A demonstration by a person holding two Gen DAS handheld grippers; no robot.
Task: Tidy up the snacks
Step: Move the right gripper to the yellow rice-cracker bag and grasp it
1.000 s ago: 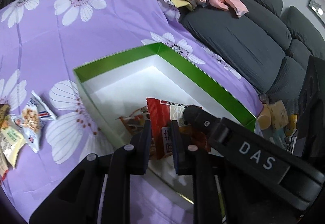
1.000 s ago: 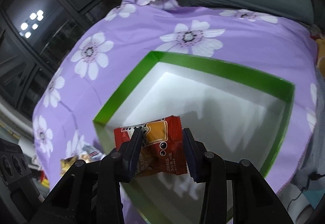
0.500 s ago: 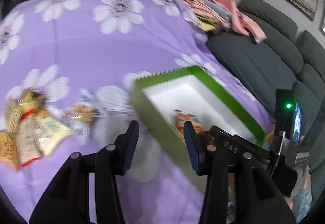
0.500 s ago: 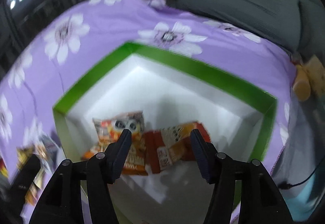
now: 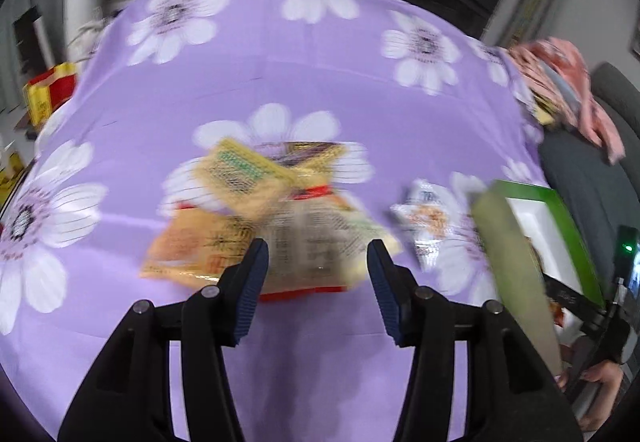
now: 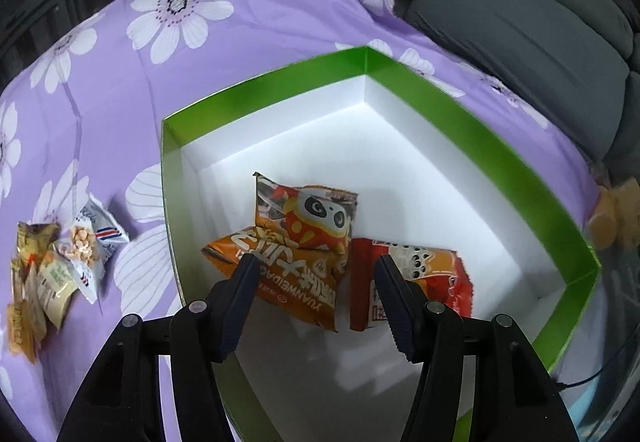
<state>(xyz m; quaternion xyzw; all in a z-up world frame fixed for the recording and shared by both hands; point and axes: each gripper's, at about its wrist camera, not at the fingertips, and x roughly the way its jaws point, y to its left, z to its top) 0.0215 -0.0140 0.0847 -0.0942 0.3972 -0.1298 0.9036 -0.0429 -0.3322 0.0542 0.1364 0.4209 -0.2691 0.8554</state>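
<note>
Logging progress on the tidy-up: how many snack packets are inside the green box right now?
3, all at the green box's near end: a panda packet, an orange packet overlapping its front, and a red packet to their right. None looks hidden.

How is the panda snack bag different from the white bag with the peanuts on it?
The panda snack bag is orange and lies inside the green box, leaning on another packet. The white peanut bag lies outside the box on the purple flowered cloth, beside a pile of snacks. Both are small sealed packets.
</note>
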